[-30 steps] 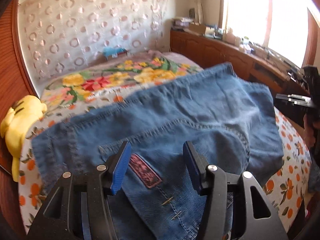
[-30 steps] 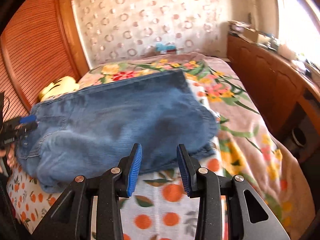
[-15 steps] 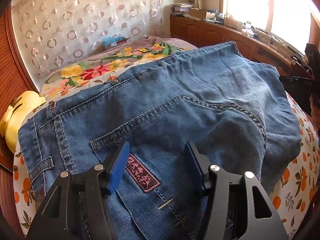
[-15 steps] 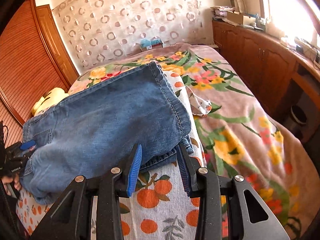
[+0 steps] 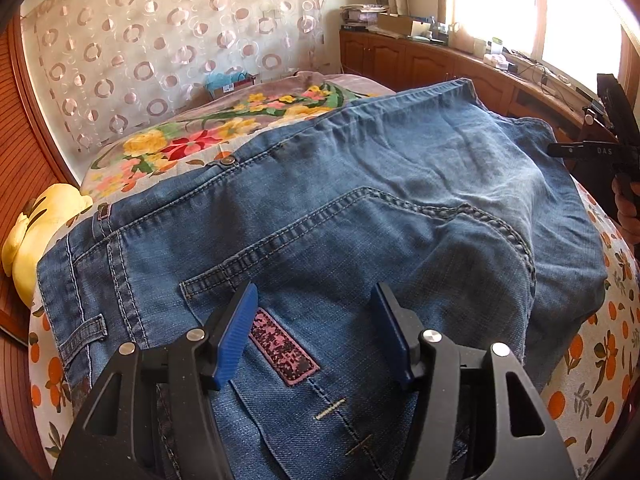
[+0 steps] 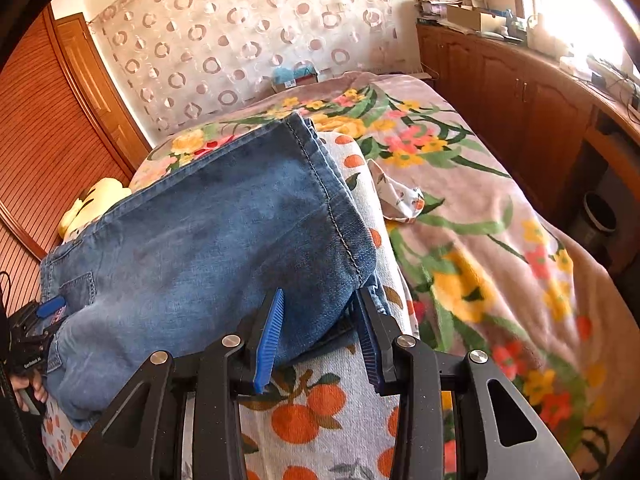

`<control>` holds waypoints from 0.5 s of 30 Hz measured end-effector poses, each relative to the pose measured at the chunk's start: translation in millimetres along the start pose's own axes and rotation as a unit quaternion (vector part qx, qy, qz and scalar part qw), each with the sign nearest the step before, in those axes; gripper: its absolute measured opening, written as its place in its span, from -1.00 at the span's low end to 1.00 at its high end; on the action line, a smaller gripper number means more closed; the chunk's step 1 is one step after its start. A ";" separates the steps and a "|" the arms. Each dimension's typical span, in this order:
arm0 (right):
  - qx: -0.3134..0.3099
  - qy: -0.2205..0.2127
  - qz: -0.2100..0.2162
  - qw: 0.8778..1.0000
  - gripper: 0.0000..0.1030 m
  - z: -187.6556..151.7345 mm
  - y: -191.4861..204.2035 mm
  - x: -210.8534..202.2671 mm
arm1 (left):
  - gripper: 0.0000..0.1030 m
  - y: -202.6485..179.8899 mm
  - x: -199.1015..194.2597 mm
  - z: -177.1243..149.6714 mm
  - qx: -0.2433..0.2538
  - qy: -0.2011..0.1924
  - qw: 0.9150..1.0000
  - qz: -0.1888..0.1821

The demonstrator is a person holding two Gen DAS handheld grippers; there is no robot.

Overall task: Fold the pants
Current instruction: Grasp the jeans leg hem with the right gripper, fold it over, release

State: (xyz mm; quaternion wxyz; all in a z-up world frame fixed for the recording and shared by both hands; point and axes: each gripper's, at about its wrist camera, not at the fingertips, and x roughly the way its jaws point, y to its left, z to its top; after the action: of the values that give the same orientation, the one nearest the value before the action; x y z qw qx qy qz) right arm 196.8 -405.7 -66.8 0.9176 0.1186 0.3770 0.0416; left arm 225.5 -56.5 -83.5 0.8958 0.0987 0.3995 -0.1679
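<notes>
I see the jeans (image 6: 208, 232) lying lengthwise between my wide-open tongs: right tongs (image 6: 320, 336) straddle the hem end, left tongs (image 5: 316, 332) hover over the pocket.

White letters reading "DAS" are showing on the black bar of the right gripper (image 5: 600, 151), far to the right of the left gripper's fingers (image 5: 236, 332). In the right wrist view, small white print is showing on the left gripper (image 6: 30, 354), far left of the near fingers, too small to read. The pink patch (image 5: 283, 350) on the jeans (image 5: 360, 208), lying between the fingers, is bearing marks that cannot be read.
</notes>
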 end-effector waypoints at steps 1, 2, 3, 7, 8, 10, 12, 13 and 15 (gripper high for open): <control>-0.001 0.000 -0.001 1.000 -0.27 0.7 1.7 0.5 | 0.16 -0.1 0.0 0.1 0.000 0.000 1.000 0.000; -0.004 -0.002 -0.002 1.000 -0.27 1.3 3.5 0.1 | 0.16 0.0 -0.1 0.1 -0.001 -0.001 1.000 -0.001; -0.007 -0.006 -0.003 1.000 -0.44 2.3 5.4 -0.9 | 0.16 1.2 -1.5 -0.2 -0.004 -0.004 1.000 -0.003; -0.035 -0.026 0.005 0.999 -0.89 8.8 20.9 -9.9 | 0.16 6.7 -15.4 -0.5 -0.021 -0.014 1.000 -0.008; -0.042 -0.033 0.012 0.999 -0.90 11.2 28.3 -14.8 | 0.16 9.0 -21.6 -1.8 -0.025 -0.018 0.999 -0.010; -0.057 -0.042 0.032 0.997 -0.91 14.6 45.4 -23.3 | 0.16 15.7 -39.8 -4.7 -0.037 -0.033 0.999 -0.007; -0.080 -0.052 0.052 0.994 -0.91 17.7 70.3 -31.4 | 0.16 22.7 -58.1 -9.0 -0.047 -0.046 0.998 0.000; -0.091 -0.054 0.062 0.992 -0.91 18.7 83.9 -34.0 | 0.16 26.0 -66.1 -11.5 -0.051 -0.052 0.997 0.004; -0.110 -0.060 0.089 0.988 -0.91 19.1 114.4 -38.4 | 0.16 33.3 -83.1 -18.7 -0.058 -0.063 0.996 0.017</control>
State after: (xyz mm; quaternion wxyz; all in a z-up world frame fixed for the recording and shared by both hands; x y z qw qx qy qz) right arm 184.3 -304.9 1.1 0.9388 0.0523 0.3023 0.1566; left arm 173.5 -1.5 -32.2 0.9261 0.0428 0.3498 -0.1349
